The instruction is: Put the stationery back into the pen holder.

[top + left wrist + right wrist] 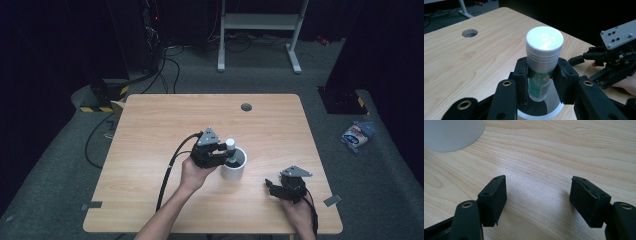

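Left gripper [541, 75] is lowering a white-capped glue stick [543, 62] into the white cup [233, 165].
It is clamping the stick above the cup mouth; next comes releasing. Right gripper [539, 200] is resting open, empty.

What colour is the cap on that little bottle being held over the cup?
White, on a bottle with a green label; the left gripper view shows it best.

Light wooden rectangular table [150, 125] with round grey cable hole [246, 106] near far edge. Grey carpeted floor [60, 150] around it. White metal stand frame [260, 22] beyond table. Blue-white plastic packet [356, 136] on floor at right. Black cables [170, 65] trail at far left.
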`<state>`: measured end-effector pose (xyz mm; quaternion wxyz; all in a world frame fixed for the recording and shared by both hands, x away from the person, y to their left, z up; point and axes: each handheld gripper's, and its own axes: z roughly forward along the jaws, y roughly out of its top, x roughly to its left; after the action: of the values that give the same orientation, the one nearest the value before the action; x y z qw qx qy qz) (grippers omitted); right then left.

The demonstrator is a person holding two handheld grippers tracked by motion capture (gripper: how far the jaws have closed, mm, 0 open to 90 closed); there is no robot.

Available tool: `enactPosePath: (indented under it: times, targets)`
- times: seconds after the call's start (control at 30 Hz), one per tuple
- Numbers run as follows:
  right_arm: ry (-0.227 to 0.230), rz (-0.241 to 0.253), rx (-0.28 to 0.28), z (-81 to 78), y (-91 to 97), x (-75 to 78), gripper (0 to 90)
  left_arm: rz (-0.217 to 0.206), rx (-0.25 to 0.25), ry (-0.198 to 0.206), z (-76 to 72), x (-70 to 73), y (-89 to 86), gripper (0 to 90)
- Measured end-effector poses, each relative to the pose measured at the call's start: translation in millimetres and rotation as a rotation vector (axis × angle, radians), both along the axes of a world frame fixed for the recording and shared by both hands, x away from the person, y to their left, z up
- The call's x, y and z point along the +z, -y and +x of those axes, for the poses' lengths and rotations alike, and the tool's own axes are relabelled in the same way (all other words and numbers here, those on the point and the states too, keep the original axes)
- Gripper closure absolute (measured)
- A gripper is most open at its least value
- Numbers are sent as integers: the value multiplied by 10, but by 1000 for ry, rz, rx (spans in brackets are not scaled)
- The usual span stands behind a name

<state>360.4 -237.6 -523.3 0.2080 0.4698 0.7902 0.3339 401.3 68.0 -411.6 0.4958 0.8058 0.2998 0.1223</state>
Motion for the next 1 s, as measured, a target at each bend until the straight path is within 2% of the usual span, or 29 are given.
enactPosePath:
  times: [0.33,0.5,0.8,1.0]
  targets:
    - [0,-1,1,0,1,0,298,13,6,-3,24,-110,76,651]
    - [0,0,0,0,0,0,298,9,18,-20,43,-177,96,651]
    - [-1,1,0,-1,0,1,298,59,23,-9,43,-268,134,651]
    - [0,0,0,0,0,0,298,77,27,-15,39,-331,147,650]
